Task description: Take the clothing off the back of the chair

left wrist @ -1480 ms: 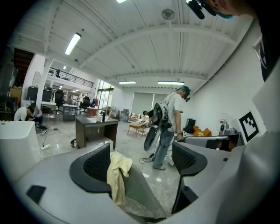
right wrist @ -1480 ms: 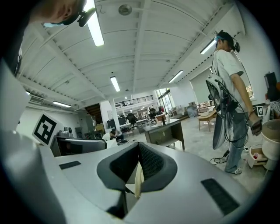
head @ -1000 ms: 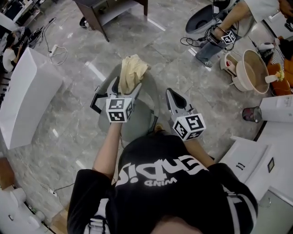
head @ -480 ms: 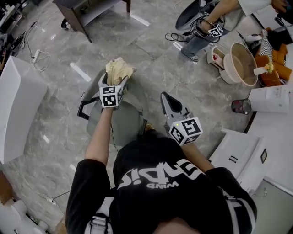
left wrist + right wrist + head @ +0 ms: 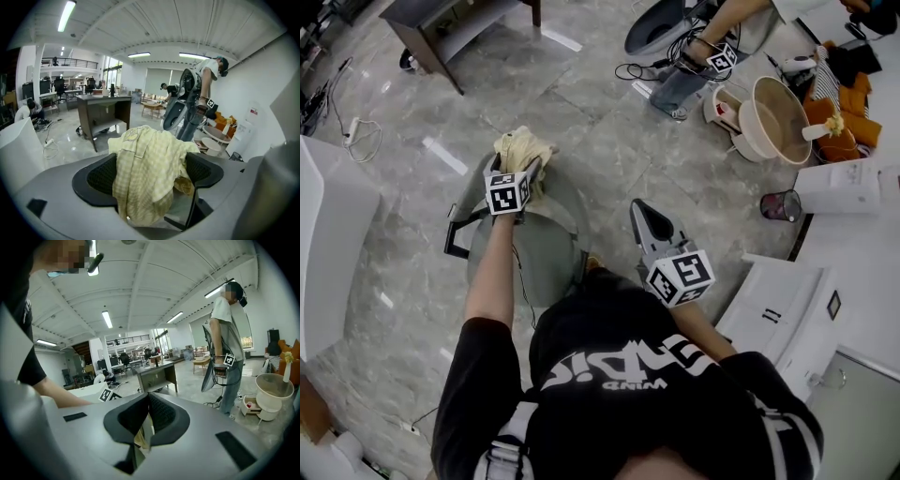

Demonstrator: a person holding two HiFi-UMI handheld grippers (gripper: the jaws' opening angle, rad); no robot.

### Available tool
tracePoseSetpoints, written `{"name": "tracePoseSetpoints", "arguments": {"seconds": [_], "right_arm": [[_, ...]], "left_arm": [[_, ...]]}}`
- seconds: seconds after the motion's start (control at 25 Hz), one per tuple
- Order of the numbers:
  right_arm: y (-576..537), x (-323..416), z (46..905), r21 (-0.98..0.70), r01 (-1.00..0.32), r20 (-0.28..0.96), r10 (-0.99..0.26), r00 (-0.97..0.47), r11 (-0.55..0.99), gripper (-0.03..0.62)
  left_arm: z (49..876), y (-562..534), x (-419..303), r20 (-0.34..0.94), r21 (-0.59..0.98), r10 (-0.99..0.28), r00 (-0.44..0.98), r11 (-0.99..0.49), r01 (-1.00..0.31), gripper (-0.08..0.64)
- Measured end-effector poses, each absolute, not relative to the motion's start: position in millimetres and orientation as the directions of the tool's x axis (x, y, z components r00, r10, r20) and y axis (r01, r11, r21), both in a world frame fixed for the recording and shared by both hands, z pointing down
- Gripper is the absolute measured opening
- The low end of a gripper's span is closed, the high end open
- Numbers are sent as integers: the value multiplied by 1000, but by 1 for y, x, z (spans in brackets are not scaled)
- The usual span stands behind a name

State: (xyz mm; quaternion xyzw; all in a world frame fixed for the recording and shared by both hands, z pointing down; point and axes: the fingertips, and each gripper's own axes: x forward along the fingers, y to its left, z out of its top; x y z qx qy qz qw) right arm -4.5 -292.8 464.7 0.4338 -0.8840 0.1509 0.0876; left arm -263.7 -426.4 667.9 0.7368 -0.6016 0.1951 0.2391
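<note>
A pale yellow checked garment lies draped over the top of the grey chair's back. My left gripper reaches it from the seat side. In the left gripper view the garment hangs between the wide jaws of the left gripper. Those jaws are opening, and the pads stand beside the cloth without pressing it. My right gripper hovers to the right of the chair, away from the garment. In its own view the right gripper has its pads together, shut on nothing.
A big white block stands at the left and a dark table at the back. Another person with grippers works at the back right, near a beige basin. White cabinets stand at the right.
My left gripper has gone forward and down to the garment on the chair back. The right gripper has shifted only slightly.
</note>
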Motion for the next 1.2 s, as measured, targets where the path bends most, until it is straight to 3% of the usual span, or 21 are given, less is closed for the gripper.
{"name": "tracePoseSetpoints", "arguments": {"seconds": [0.16, 0.6, 0.92, 1.2], "right_arm": [[-294, 1, 467, -190, -802, 292, -747, -597, 566, 14], [-286, 8, 468, -187, -807, 300, -750, -589, 560, 14], [-282, 10, 465, -196, -803, 282, -752, -596, 563, 14], [-278, 6, 464, -210, -787, 265, -741, -617, 580, 14]], "left_arm": [[668, -425, -265, 579, 122, -793, 187, -143, -982, 449], [660, -416, -267, 618, 100, -775, 132, -89, -991, 183], [628, -413, -263, 589, 78, -800, 114, -84, -993, 164], [543, -421, -263, 486, 75, -865, 127, -104, -992, 164]]}}
